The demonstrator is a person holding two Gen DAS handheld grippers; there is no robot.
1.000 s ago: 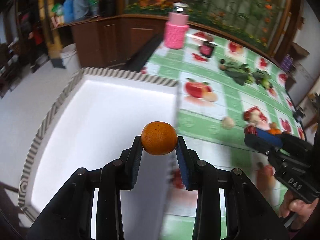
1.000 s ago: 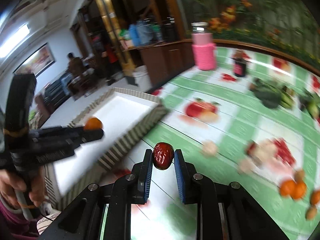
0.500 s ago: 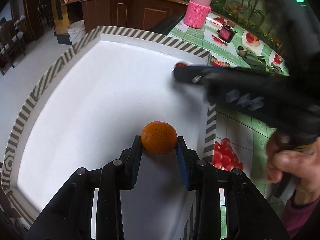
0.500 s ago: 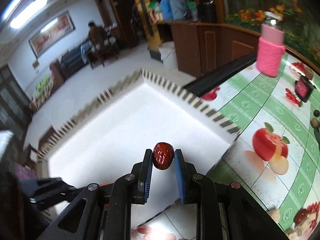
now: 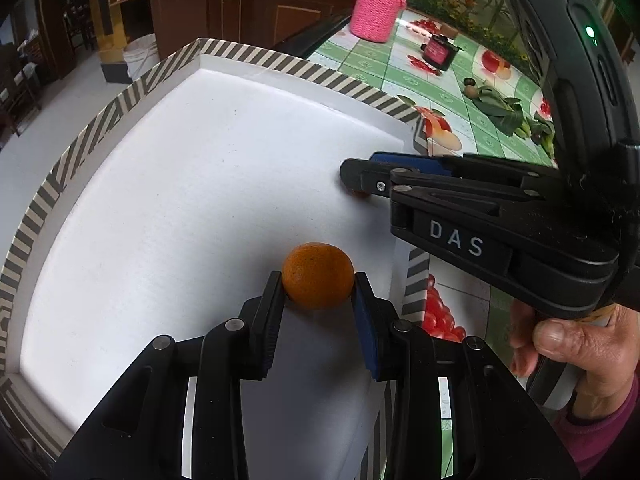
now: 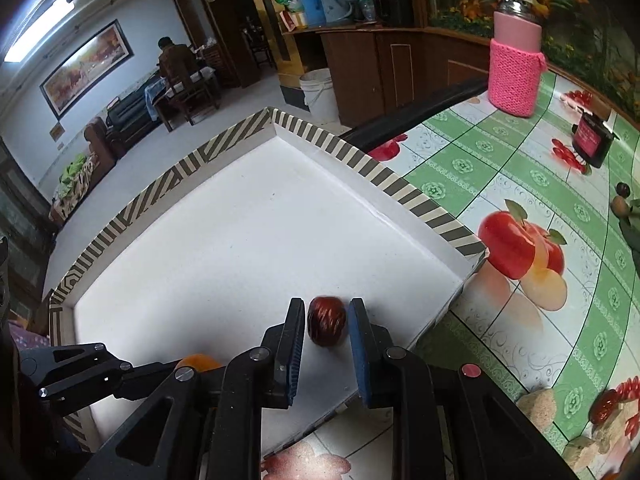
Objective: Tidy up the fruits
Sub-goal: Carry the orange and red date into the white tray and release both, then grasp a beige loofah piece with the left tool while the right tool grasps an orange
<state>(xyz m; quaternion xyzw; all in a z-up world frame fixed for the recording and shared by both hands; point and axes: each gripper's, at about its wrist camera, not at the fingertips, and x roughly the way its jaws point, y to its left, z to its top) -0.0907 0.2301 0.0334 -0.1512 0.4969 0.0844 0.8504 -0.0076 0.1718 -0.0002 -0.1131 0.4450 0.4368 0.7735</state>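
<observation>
A white box with a striped rim [image 5: 120,100] fills the left wrist view. My left gripper [image 5: 318,279] is shut on a small orange [image 5: 316,266], held low over the box's near right part. My right gripper [image 6: 326,308] is inside the same box [image 6: 400,188] near its right wall. Its jaws are opening, and a dark red date [image 6: 326,322] sits between them with a thin gap on each side. In the left wrist view the right gripper [image 5: 349,172] reaches in from the right. The right wrist view shows the orange [image 6: 198,361] at lower left.
A green fruit-print tablecloth [image 6: 500,168] lies right of the box. On it stand a bottle in a pink knitted sleeve [image 6: 514,76], a dark jar [image 6: 592,140] and leafy greens [image 5: 504,114]. A person's hand [image 5: 572,344] grips the right tool's handle.
The right gripper swung in over the box and came down, and its pads have parted from the date. The left gripper sank a little with the orange still held.
</observation>
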